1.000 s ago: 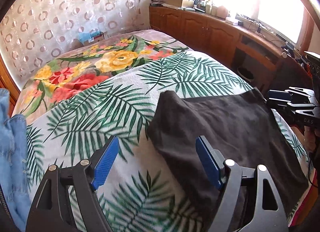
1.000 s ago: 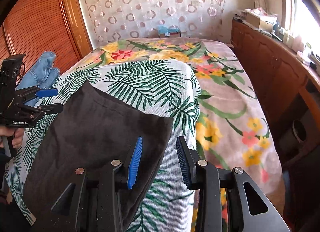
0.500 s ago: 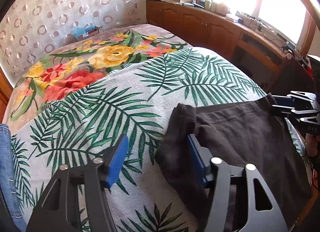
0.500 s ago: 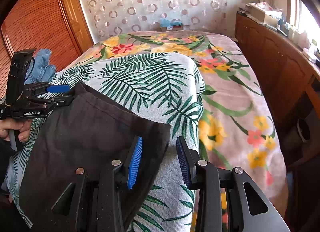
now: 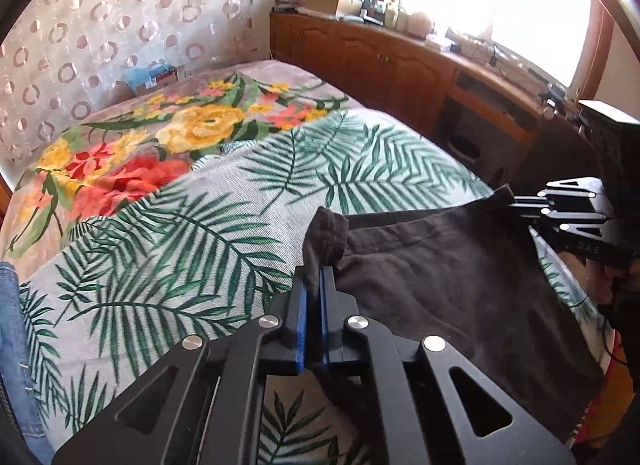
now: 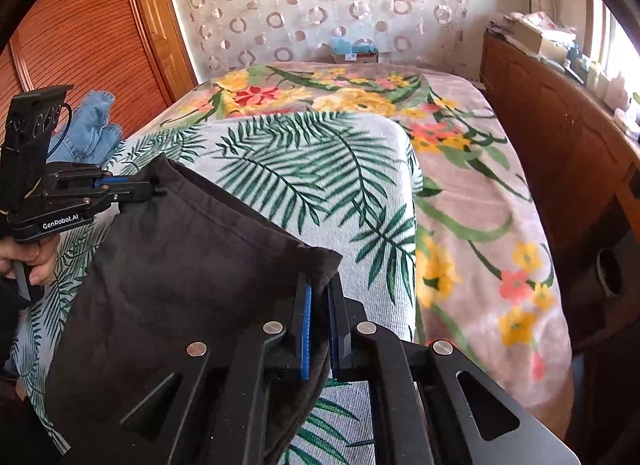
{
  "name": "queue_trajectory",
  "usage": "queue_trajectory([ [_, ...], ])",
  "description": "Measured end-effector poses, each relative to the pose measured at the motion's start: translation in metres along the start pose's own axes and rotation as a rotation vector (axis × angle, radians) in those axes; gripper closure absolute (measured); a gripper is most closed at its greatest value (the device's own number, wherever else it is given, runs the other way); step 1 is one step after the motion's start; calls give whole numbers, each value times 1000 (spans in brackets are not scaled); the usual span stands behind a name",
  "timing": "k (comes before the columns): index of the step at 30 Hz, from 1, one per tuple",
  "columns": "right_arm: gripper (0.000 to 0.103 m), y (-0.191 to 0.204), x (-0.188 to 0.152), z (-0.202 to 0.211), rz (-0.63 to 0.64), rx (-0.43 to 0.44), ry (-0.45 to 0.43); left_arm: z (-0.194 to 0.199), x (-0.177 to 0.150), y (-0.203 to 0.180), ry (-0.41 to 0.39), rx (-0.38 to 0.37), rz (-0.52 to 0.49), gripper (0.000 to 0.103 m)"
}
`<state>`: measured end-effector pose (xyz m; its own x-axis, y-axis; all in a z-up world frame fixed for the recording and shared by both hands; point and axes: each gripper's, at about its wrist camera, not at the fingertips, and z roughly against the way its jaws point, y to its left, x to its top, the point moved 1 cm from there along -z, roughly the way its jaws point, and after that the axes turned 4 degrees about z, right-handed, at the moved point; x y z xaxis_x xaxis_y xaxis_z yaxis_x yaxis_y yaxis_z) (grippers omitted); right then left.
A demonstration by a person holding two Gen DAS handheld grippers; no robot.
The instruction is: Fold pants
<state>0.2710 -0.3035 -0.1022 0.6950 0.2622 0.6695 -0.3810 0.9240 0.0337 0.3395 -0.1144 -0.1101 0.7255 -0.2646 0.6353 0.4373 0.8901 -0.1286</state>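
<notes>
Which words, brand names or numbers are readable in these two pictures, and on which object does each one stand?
"GenRobot.AI": white letters on the side of the left tongs, seen from the right wrist camera.
"DAS": faint letters on the side of the right tongs, seen from the left wrist camera; the rest is cut off.
Box at the wall: it carries a label, too small to read.
Black pants and palm-leaf blanket: no text.

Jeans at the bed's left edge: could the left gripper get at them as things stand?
Probably not yet: the left gripper is shut on the pants. The jeans lie beside it, with only bedspread between.
</notes>
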Motion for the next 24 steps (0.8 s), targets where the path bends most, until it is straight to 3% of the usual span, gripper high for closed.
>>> queue_trajectory([
  [6, 96, 24, 20, 22, 78, 7, -60, 52, 1, 7, -115, -6, 17, 97],
  [12, 96, 61, 53, 15, 197, 54, -110, 69, -2, 44, -148, 79, 67, 97],
  [19, 96, 78, 88, -34, 247, 86, -102, 63, -1, 89, -157, 203, 125, 97],
  [24, 96, 72, 108, -82, 249, 66, -48, 38, -2, 110, -120, 238, 164, 97],
])
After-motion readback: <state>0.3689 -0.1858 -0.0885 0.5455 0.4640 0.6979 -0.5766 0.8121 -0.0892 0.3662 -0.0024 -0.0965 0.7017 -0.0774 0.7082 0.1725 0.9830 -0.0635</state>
